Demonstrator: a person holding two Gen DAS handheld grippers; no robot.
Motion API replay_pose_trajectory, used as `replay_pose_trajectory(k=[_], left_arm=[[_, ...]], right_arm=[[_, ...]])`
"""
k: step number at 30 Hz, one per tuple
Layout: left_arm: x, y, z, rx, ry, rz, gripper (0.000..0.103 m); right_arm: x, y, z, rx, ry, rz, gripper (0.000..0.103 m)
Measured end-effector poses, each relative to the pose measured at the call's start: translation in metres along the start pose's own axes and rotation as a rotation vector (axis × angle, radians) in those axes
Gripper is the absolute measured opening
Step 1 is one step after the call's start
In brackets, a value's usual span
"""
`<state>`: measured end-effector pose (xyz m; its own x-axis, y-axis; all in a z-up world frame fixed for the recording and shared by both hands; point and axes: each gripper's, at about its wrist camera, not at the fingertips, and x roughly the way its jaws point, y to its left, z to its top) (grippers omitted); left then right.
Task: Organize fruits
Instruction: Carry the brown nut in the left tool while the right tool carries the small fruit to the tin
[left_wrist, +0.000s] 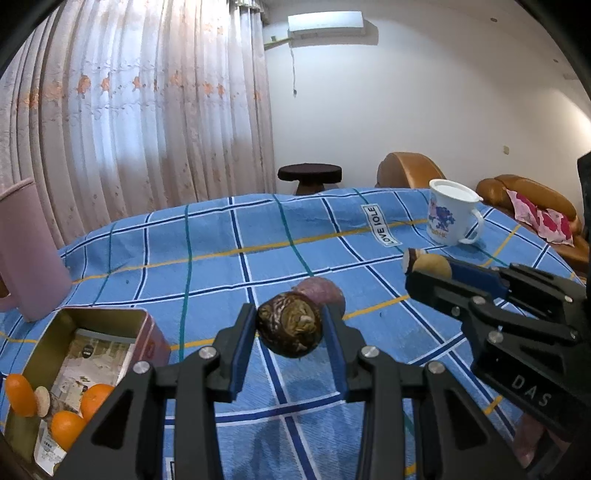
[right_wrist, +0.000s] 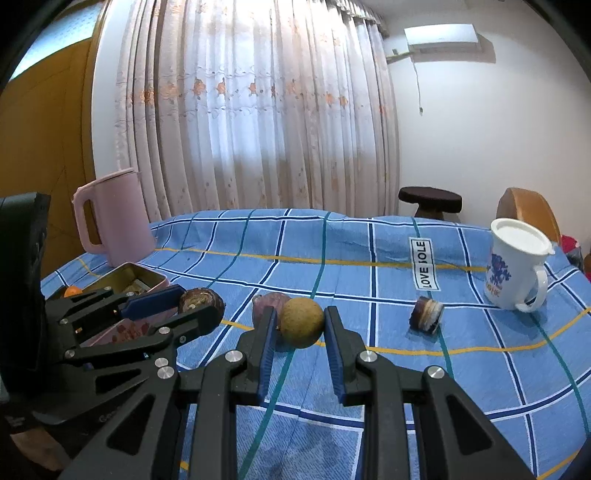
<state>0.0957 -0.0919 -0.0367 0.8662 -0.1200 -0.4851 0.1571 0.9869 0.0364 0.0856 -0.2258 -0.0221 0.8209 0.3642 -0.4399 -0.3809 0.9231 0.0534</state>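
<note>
Left tool (left_wrist: 290, 326) grips dark wrinkled fruit (left_wrist: 290, 329) across its middle; shell looks stiff, light. Right tool (right_wrist: 300, 325) clamps round tan fruit (right_wrist: 301, 322): smooth, could slip.

Oranges (left_wrist: 66, 428) lie in the tin (left_wrist: 110, 317), left of the mug (left_wrist: 450, 214).

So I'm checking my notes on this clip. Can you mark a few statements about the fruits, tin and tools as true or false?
1. The left tool grips a dark brown mottled fruit. True.
2. The right tool is empty. False: it holds a round yellowish fruit.
3. Oranges lie in the open tin. True.
4. The white mug lies on its side. False: it stands upright with a lid on.
5. The pink jug stands on the checked cloth. True.
</note>
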Motion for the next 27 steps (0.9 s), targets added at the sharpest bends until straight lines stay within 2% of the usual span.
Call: replay_pose_trajectory(k=[13,27], left_arm=[[-0.013,0.004,-0.002,-0.022,-0.049,0.042,0.038],[-0.029,0.036,-0.015,-0.084,-0.007,0.078,0.038]], right_arm=[[-0.007,0.002,0.000,-0.017,-0.040,0.001,0.028],[-0.006,0.035,-0.004,-0.068,0.006,0.073,0.028]])
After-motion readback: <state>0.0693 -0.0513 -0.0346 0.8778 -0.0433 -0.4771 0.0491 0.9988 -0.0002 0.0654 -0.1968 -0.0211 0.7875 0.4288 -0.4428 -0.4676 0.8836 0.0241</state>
